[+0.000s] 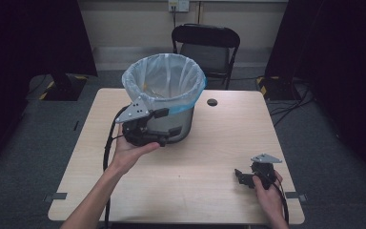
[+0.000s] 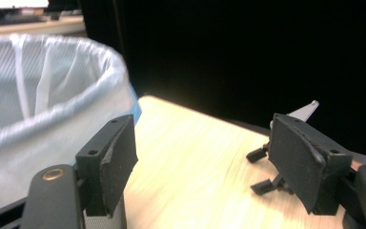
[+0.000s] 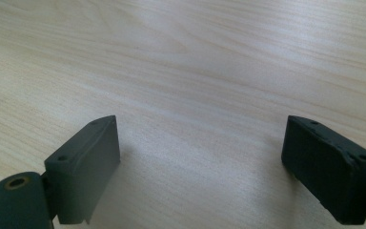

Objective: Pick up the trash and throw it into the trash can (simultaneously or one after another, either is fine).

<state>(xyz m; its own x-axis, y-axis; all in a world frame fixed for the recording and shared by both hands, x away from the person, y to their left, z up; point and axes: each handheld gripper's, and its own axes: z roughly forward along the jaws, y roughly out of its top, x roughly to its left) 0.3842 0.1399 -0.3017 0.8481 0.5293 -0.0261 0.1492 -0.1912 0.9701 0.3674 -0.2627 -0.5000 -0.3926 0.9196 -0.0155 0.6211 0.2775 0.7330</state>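
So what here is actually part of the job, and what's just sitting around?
Part of the job:
- bin on the table
- its plastic liner
- left claw, open, right beside the bin
- right claw, open, low over bare wood

Just around:
- black chair behind the table
- cable hole in the tabletop
- floor cables

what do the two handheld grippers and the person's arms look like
Both the left gripper and the right gripper are black, blocky tools, each topped by a grey three-cornered plate with small holes. Each has two flat, rectangular black jaws with screw holes and brass-coloured pivots at the base. A black cable trails from each. The person's forearms are bare: no sleeves, gloves or watch in sight.
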